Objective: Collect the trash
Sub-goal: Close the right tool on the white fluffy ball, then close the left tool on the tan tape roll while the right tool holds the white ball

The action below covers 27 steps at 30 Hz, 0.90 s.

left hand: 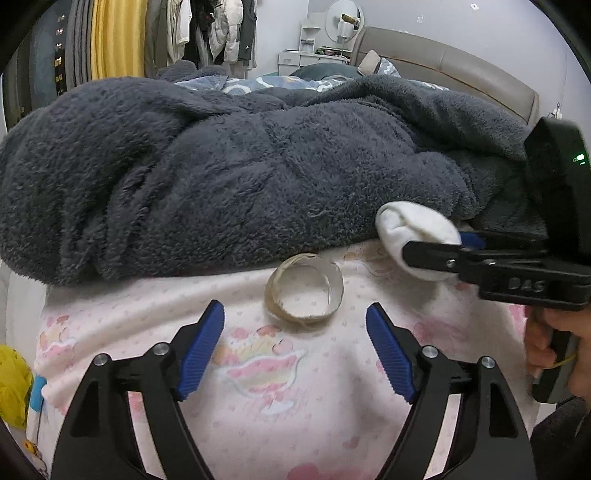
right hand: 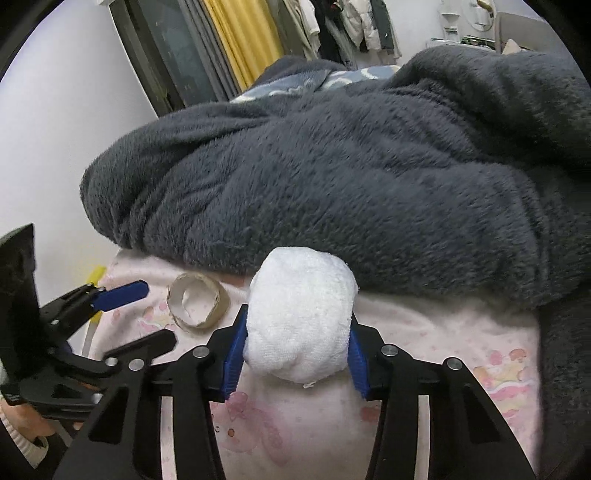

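A flattened cardboard tape ring (left hand: 304, 294) lies on the pink patterned bedsheet (left hand: 258, 424), at the edge of the dark grey fleece blanket (left hand: 221, 177). My left gripper (left hand: 295, 350) is open and empty, its blue pads just short of the ring on either side. My right gripper (right hand: 293, 354) is shut on a rolled white cloth wad (right hand: 301, 314), held just above the sheet. The wad (left hand: 413, 232) and the right gripper also show at the right of the left wrist view. The ring (right hand: 197, 304) lies left of the wad in the right wrist view.
The fleece blanket (right hand: 351, 177) is piled across the bed behind both objects. A yellow bag (left hand: 13, 384) sits off the bed's left edge. A padded headboard (left hand: 443, 70), hanging clothes (left hand: 221, 29) and yellow curtains (left hand: 116, 37) stand far behind.
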{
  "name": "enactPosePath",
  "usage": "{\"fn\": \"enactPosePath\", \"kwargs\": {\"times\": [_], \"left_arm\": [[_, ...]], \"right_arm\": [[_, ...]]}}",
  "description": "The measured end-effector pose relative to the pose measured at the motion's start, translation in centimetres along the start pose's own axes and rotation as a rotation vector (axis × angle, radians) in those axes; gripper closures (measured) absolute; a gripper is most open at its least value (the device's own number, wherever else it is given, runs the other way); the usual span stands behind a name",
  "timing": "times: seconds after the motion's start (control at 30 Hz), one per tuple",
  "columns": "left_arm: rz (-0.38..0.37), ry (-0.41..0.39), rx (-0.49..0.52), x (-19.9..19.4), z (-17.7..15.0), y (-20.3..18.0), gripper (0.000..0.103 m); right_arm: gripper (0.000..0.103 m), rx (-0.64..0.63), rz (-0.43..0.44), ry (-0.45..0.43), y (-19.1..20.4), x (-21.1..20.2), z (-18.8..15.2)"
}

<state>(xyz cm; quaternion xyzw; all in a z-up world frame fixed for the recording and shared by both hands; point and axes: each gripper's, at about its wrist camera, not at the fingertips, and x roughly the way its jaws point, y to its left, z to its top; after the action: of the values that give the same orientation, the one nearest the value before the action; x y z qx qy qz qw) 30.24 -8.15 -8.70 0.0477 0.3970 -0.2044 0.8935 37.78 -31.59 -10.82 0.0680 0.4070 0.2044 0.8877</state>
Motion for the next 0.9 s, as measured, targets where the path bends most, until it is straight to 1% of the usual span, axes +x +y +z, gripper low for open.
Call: {"fn": "enactPosePath", "kwargs": {"times": [0.17,0.3,0.37,0.5,0.63,0.67,0.73,0.9], "left_arm": [[0.023,0.026,0.018,1.5,0.5,-0.6,0.02],[0.043,0.032,0.022,2.3,0.8,-0.9,0.02],[0.058,0.034,0.027,2.6,1.0,-1.0,0.022],[0.083,0.049,0.051,3.4,1.2,-1.5,0.028],[0.103,0.065,0.052,3.9,1.3,-1.6,0.039],[0.104,0.066,0.049,4.0,1.4,-1.6,0.041],[0.103,0.067,0.046,4.1,1.5,-1.5,0.048],[0.083,0.047,0.038,3.2,1.6,-1.6,0.048]], "right_arm": [[0.055,0.005,0.001,-0.005,-0.8,-0.6,0.0],[0.055,0.004,0.009,-0.008,-0.9,-1.0,-0.1],[0.055,0.002,0.011,-0.006,-1.0,-1.1,-0.1],[0.055,-0.004,0.009,0.001,-1.2,-1.3,-0.2],[0.055,-0.02,0.01,-0.007,-0.8,-2.1,-0.1],[0.055,-0.024,0.008,-0.006,-0.8,-2.2,-0.1],[0.055,-0.029,0.004,-0.003,-0.7,-2.3,-0.1],[0.055,-0.023,-0.011,-0.016,-0.7,-3.4,0.1]]}}
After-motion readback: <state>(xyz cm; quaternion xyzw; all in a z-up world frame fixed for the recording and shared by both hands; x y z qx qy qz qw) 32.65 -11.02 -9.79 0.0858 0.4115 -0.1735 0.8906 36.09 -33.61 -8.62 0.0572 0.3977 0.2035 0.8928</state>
